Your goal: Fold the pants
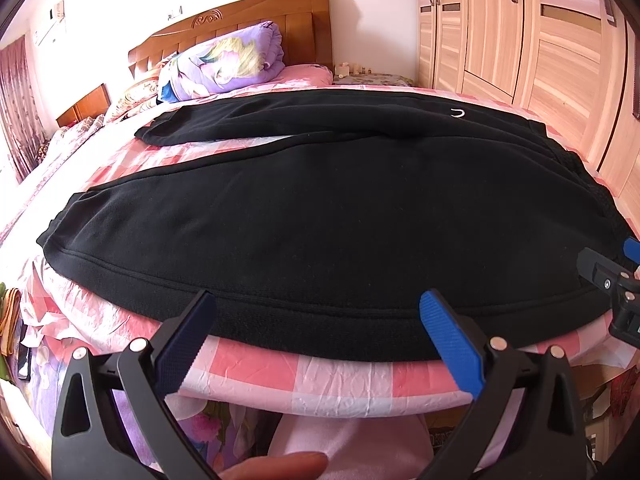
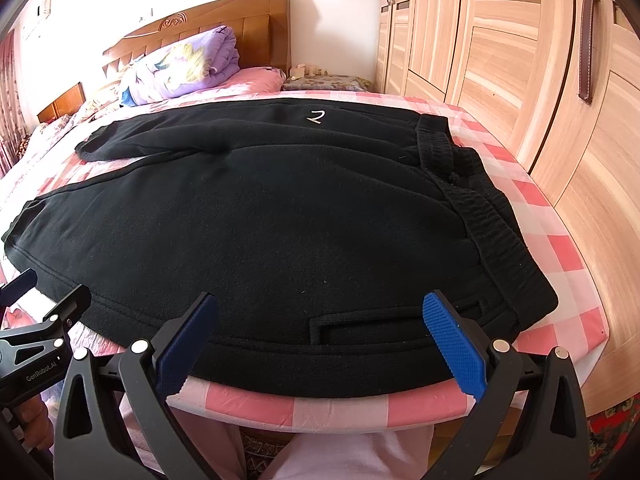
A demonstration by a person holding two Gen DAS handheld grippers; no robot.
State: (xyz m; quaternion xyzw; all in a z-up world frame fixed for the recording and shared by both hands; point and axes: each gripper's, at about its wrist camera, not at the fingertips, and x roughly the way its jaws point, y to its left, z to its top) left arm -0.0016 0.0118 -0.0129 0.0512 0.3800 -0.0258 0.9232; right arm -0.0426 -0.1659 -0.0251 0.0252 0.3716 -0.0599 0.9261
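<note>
Black sweatpants (image 1: 320, 216) lie spread flat on the bed, on a pink-and-white checked sheet (image 1: 340, 376). Waistband (image 2: 492, 220) sits toward the wardrobe side, legs run out the other way; far leg (image 1: 256, 124) splays apart from the near one, strip of sheet showing between them. Near edge of the pants lies along the bed's front edge. Small white mark (image 2: 316, 117) on the far leg (logo or thread, cannot tell).

Left gripper (image 1: 320, 328): jaws wide apart, holding nothing, blue pads poised at the near hem, tips over the fabric edge. Contact with the cloth can't be confirmed. Right gripper (image 2: 320, 328): same, spread wide and empty, poised over the near edge by the slit pocket (image 2: 384, 322) close to the waistband. The two grippers sit side by side along the front edge, each visible at the margin of the other's view.

Around: folded purple floral quilt (image 1: 224, 64) at the wooden headboard (image 1: 256, 20), well clear of the pants. Light wood wardrobe (image 2: 520, 60) runs close along the waistband side. Small nightstand (image 2: 324, 79) with bits on it in the far corner. Nothing lying on the pants.
</note>
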